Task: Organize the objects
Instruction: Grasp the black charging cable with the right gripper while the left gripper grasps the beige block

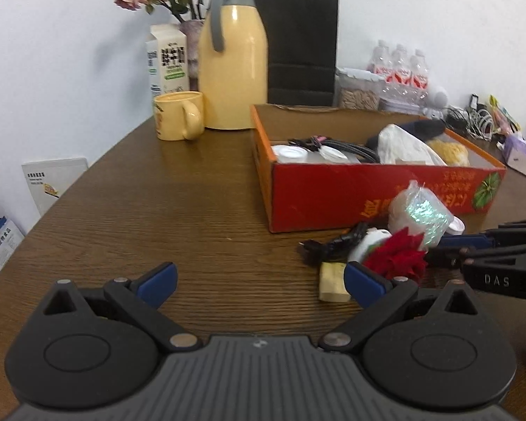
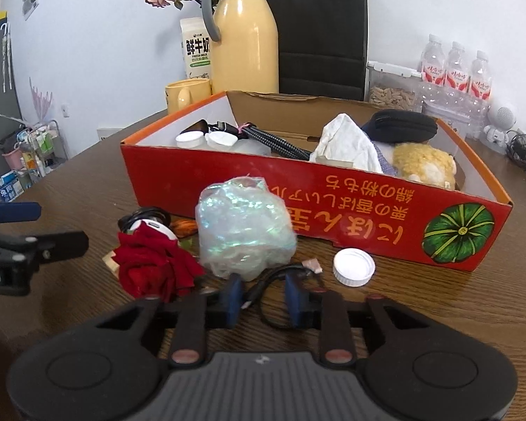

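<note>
Hovering low over table (image 1: 200, 189), left tongs (image 1: 259, 282) spread wide, empty; red rose (image 1: 398, 258) just past right finger. Right tongs (image 2: 266, 296) partly open, straddling black cable (image 2: 263, 289), not clamping; shiny bag (image 2: 243, 229) just ahead, red box (image 2: 333, 210) beyond. Right view alone shows white cap (image 2: 354, 266) ahead-right.

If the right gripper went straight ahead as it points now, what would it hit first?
Most likely the black cable lying between the right gripper's open fingers, then the iridescent plastic bag just beyond. The red box stands behind that. Depth is hard to judge.
</note>
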The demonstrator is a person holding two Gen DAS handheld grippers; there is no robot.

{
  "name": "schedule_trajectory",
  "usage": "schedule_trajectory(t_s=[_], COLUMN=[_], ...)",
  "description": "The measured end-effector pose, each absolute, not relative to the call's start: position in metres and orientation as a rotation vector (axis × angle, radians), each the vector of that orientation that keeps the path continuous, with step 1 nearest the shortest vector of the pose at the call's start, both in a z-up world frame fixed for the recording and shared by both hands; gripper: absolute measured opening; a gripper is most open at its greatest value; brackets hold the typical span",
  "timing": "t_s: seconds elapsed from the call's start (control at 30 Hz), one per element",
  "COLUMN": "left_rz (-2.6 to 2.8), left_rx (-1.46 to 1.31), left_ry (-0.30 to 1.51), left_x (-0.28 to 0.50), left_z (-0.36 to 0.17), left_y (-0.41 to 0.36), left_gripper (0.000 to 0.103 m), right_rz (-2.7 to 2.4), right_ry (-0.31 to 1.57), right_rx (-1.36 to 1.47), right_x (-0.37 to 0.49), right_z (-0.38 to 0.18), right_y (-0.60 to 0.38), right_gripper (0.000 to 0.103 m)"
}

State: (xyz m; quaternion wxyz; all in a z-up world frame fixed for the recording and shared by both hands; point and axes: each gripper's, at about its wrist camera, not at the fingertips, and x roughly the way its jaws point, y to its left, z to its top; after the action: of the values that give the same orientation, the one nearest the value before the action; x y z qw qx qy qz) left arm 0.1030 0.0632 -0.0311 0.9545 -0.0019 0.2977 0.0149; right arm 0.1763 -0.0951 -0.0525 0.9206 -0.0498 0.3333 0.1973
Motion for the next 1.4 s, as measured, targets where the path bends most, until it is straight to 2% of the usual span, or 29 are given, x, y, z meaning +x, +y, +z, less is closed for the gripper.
schedule_trajectory(t_s=[0.13, 0.4, 0.5, 0.6, 0.77, 0.9, 0.93, 0.97, 1.0, 1.03, 1.4], left_rz=[0.019, 0.011, 0.004, -0.008, -0.028, -0.060, -0.072, -0.084, -0.099, -0.111, -0.105], left_rx=[0.010, 0.040, 0.044, 0.048, 0.043, 0.035, 0.033, 0.032, 0.026, 0.016, 0.040], left_ry=[0.613, 0.629, 0.640, 0.648, 0.668, 0.679, 0.677, 0.672, 0.670, 0.669, 0.594], left_x=[0.106, 0.111, 0.114, 0.116, 0.122, 0.125, 0.124, 0.124, 0.123, 0.122, 0.095], left_z=[-0.035, -0.038, -0.039, -0.041, -0.044, -0.047, -0.048, -0.048, -0.048, -0.047, -0.029], left_y=[0.055, 0.047, 0.045, 0.042, 0.037, 0.033, 0.032, 0.032, 0.032, 0.032, 0.031], left_gripper=[0.103, 0.103, 0.100, 0.092, 0.068, 0.053, 0.048, 0.035, 0.027, 0.021, 0.021], right_rz=[0.409, 0.416, 0.409, 0.398, 0.385, 0.387, 0.388, 0.389, 0.390, 0.391, 0.393], right_ry=[0.682, 0.648, 0.626, 0.612, 0.597, 0.589, 0.588, 0.588, 0.588, 0.586, 0.552], right_rx=[-0.104, -0.058, -0.045, -0.035, -0.021, -0.015, -0.014, -0.013, -0.013, -0.012, -0.007], right_x=[0.175, 0.163, 0.154, 0.150, 0.144, 0.140, 0.140, 0.139, 0.139, 0.139, 0.132], right_z=[-0.053, -0.050, -0.046, -0.044, -0.042, -0.042, -0.042, -0.042, -0.042, -0.042, -0.035], right_y=[-0.102, -0.117, -0.124, -0.131, -0.141, -0.143, -0.143, -0.143, -0.143, -0.143, -0.148], right_gripper=[0.007, 0.007, 0.007, 0.007, 0.007, 0.007, 0.007, 0.007, 0.007, 0.007, 0.007])
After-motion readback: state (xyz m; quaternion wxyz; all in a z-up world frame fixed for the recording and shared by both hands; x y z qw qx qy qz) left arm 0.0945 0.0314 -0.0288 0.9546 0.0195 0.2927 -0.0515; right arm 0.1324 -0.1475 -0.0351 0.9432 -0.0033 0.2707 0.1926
